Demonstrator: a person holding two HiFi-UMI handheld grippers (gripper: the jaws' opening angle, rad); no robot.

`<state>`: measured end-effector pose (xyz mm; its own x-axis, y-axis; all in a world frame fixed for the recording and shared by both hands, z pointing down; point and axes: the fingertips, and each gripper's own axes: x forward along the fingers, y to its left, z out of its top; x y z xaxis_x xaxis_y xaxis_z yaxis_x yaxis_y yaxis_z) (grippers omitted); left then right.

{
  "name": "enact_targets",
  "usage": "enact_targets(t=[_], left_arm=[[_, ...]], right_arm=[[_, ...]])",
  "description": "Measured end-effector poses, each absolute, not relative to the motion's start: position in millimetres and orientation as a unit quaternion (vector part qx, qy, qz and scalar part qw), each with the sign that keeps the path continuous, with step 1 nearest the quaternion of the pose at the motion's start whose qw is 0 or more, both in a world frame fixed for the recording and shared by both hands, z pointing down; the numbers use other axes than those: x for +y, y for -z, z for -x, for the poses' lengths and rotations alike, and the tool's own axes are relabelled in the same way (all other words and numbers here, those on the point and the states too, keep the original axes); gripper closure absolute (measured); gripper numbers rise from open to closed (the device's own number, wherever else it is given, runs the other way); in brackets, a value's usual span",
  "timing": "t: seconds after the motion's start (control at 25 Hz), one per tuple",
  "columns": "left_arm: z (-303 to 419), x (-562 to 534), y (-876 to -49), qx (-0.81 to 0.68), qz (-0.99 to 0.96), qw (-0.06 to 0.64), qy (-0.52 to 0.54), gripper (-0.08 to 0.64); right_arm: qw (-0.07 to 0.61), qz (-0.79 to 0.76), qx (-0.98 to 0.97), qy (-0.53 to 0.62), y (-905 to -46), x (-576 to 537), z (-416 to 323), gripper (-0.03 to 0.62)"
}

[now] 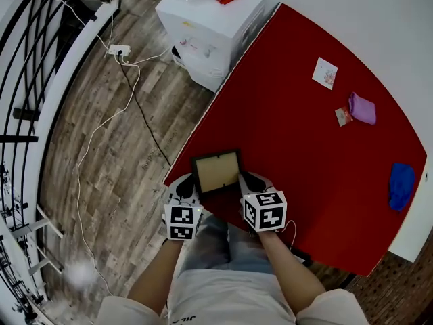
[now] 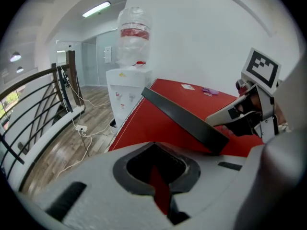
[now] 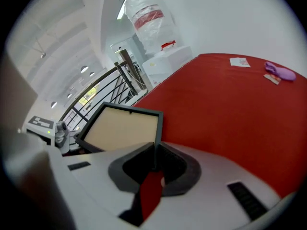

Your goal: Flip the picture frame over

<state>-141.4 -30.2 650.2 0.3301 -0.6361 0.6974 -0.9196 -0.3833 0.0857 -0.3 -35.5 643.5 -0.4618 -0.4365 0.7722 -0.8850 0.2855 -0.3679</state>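
1 picture frame (image 1: pixel 216 172), 2 hand-held grippers (image 1: pixel 189 185) (image 1: pixel 247 180), 1 water dispenser (image 1: pixel 210 29)

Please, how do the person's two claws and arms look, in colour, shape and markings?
Both the left claw and the right claw are light grey moulded shells with dark-lined jaw openings. Each carries a white cube printed with black square markers. The forearms are bare; pale short sleeves show at the bottom edge.
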Motion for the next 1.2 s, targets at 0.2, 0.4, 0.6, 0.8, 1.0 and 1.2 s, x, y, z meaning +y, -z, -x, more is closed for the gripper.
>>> enact_targets(t=[0.2,0.4,0.6,0.8,1.0,1.2], left_arm=[[125.7,-32.7,-658.9,-0.519,-0.770,0.186,-0.322,0.557],[125.3,-36.0,-661.1,-0.527,-0.759,0.189,-0.332,0.557],[124.2,-36.2,-662.2,-0.523,-0.763,0.201,-0.322,0.557],[125.7,-37.6,-659.3,-0.518,-0.770,0.208,-0.309,0.555],[139.9,-36.1,-630.0,-0.531,-0.766,0.220,-0.288,0.555],[140.8,-22.2,-580.0,-0.551,-0.749,0.279,-0.241,0.557]], right_arm=[[0.284,-0.482,-0.735,-0.384,-642.9,-37.0,-31.4,0.558],[0.295,-0.506,-0.723,-0.366,-643.6,-38.6,-50.1,0.558],[0.298,-0.535,-0.702,-0.364,-645.3,-35.7,-67.2,0.557],[0.311,-0.533,-0.706,-0.347,-646.9,-35.9,-72.0,0.557],[0.298,-0.532,-0.720,-0.331,-627.4,-32.8,-75.8,0.555],[0.295,-0.515,-0.762,-0.259,-571.0,-21.0,-65.1,0.556]])
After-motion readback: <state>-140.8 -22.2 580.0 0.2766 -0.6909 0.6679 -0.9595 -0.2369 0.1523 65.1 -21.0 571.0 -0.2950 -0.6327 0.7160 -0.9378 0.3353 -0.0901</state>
